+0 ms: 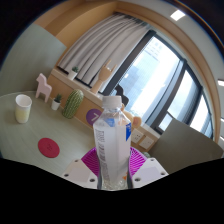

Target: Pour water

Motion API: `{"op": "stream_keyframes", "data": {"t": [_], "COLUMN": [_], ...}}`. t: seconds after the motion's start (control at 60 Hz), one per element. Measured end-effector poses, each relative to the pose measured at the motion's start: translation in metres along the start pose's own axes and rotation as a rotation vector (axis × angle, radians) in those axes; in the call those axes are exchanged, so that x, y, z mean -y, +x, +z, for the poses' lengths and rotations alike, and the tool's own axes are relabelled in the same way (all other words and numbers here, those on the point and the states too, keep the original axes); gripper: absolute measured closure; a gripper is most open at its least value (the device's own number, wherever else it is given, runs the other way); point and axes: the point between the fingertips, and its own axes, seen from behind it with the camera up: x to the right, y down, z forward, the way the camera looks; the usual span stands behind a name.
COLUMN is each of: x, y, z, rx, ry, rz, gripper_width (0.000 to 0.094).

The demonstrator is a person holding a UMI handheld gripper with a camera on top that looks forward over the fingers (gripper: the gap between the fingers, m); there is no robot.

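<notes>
On the far left of the desk I count one pale cup, standing upright and well apart from everything else; I take it as the likely target for the water, since it sits open-mouthed with free space around it. Just beyond it, toward the window, stands one small white animal figure, then one green cushion-like object by the sill, both out of my working path. Nearer me lies one round magenta coaster, flat on the desk surface, nothing on it.

At centre, one clear water bottle with a white cap rises upright between my tongs. The purple pads show at either side of its lower body, and I judge the fingers closed on it, holding it off the desk, though the contact itself is partly hidden. The cap looks on, so I would expect it to need removing before any pour.

Right of the bottle I can make out one orange item, too small to identify.
</notes>
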Motion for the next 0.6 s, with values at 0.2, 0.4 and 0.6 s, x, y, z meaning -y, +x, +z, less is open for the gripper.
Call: {"op": "stream_keyframes", "data": {"t": [0.2, 0.4, 0.6], "x": [0.086, 0.141, 0.17], "y": [-0.082, -0.157, -0.205], "z": [0.013, 0.032, 0.048], "rx": [0.063, 0.106, 0.073], "ry": [0.06, 0.174, 0.263], "rz": [-0.517, -0.962, -1.336], "gripper_width": [0.0593, 0.0588, 0.0594]}}
